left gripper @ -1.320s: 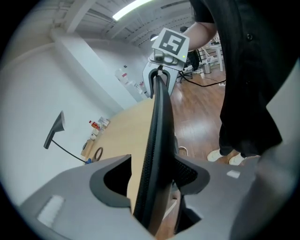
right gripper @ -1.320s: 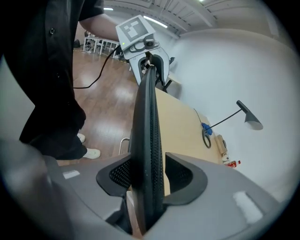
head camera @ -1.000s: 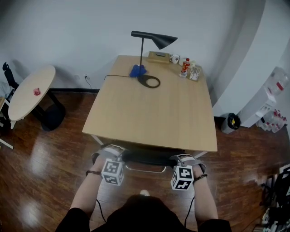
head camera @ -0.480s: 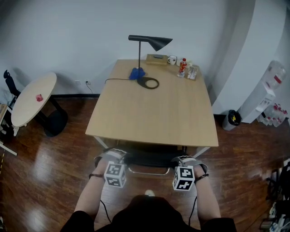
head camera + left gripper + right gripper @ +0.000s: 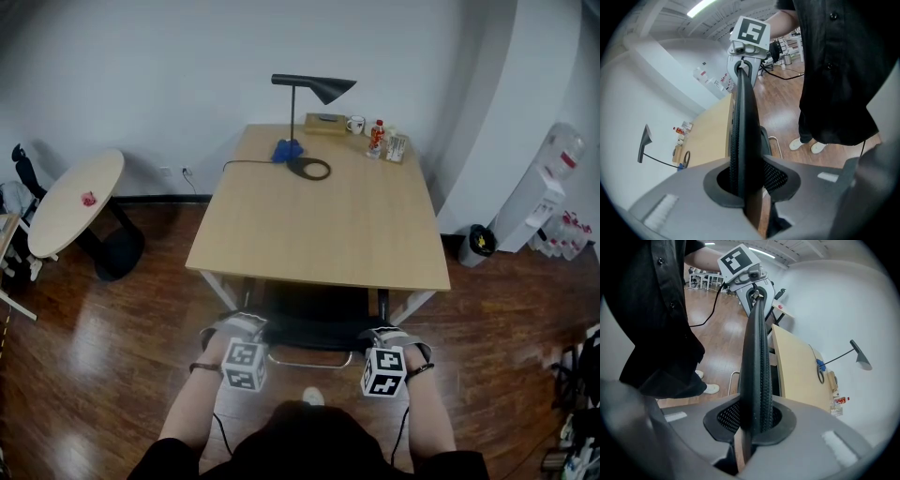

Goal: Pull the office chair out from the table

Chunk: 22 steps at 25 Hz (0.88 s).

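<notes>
The black mesh office chair stands at the near edge of the wooden table, its back partly out from under the tabletop. My left gripper is shut on the left end of the chair back's top edge. My right gripper is shut on its right end. In the left gripper view my left gripper pinches the thin mesh rim, and the right gripper shows at the rim's far end. In the right gripper view my right gripper clamps the rim the same way.
A black desk lamp, a blue object, a mug, a bottle and a box sit at the table's far end. A round side table stands left, a bin right. My shoe is behind the chair.
Both grippers have drawn back toward me with the chair back. The chair has slid out from under the table, and more of it shows in front of the table edge.
</notes>
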Each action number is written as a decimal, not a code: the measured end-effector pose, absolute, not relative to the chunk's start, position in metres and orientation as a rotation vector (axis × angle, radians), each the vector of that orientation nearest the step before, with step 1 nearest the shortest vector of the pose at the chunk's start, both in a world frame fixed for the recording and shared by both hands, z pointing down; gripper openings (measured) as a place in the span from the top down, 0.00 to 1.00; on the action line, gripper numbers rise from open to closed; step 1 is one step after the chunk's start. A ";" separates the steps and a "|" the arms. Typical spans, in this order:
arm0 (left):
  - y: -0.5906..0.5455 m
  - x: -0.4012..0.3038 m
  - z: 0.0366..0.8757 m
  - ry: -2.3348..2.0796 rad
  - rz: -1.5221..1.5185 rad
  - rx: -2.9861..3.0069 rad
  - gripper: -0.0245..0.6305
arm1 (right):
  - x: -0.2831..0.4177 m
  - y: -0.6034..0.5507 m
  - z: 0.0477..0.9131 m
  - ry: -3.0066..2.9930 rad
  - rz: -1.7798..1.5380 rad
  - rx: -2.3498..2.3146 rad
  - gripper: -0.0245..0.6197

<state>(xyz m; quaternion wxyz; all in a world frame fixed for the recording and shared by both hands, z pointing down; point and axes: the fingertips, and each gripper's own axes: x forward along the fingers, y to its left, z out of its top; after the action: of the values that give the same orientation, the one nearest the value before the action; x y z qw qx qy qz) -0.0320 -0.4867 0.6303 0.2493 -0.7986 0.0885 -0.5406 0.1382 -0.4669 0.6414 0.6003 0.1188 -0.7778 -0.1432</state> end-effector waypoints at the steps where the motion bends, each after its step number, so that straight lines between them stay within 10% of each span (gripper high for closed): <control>1: -0.480 -0.033 0.630 0.237 -1.475 -2.175 0.83 | 0.137 -0.460 0.641 -1.803 -0.331 0.279 0.87; 22: -0.362 -0.041 0.627 0.179 -1.477 -2.187 0.83 | 0.131 -0.338 0.641 -1.797 -0.284 0.301 0.86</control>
<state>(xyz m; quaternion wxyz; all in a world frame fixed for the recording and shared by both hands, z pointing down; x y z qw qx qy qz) -0.0411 -0.3616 0.6274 0.2455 -0.8015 0.0655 -0.5413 0.1308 -0.3385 0.6409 0.6042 0.1302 -0.7765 -0.1228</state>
